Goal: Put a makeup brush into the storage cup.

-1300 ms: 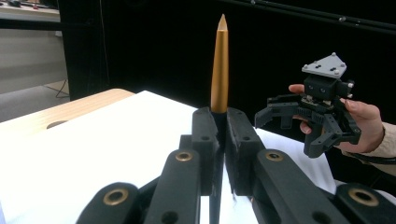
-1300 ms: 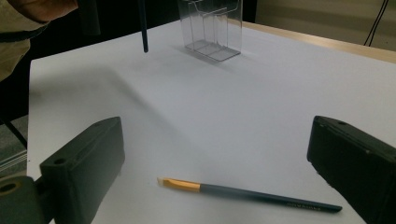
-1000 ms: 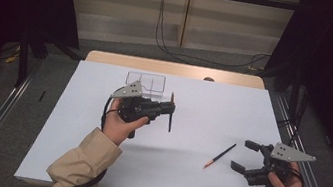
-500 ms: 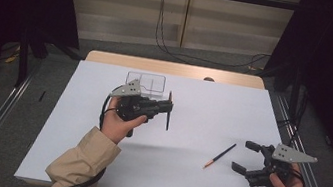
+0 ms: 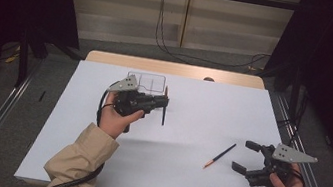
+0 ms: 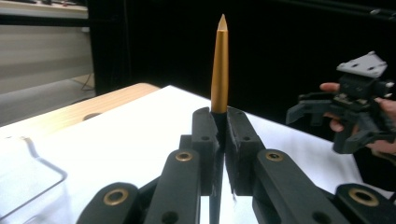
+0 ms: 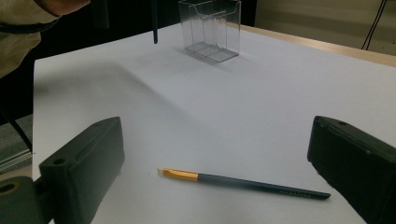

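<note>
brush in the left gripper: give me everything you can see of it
The held brush is slim, with a dark handle and a gold ferrule tapering to a pale pointed tip. The left gripper is shut on it, pads clamped just below the ferrule, so it stands upright, tip up, clear of the white table. It hangs beside the clear plastic holder, not in it. Nothing else touches it. A second brush lies apart.

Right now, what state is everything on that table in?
Left gripper: shut on a gold-tipped dark brush, held off the table.
Right gripper: open, holding nothing.
Second gold-and-dark brush: lying flat on the white sheet.
Clear plastic divided box: upright, empty.
</note>
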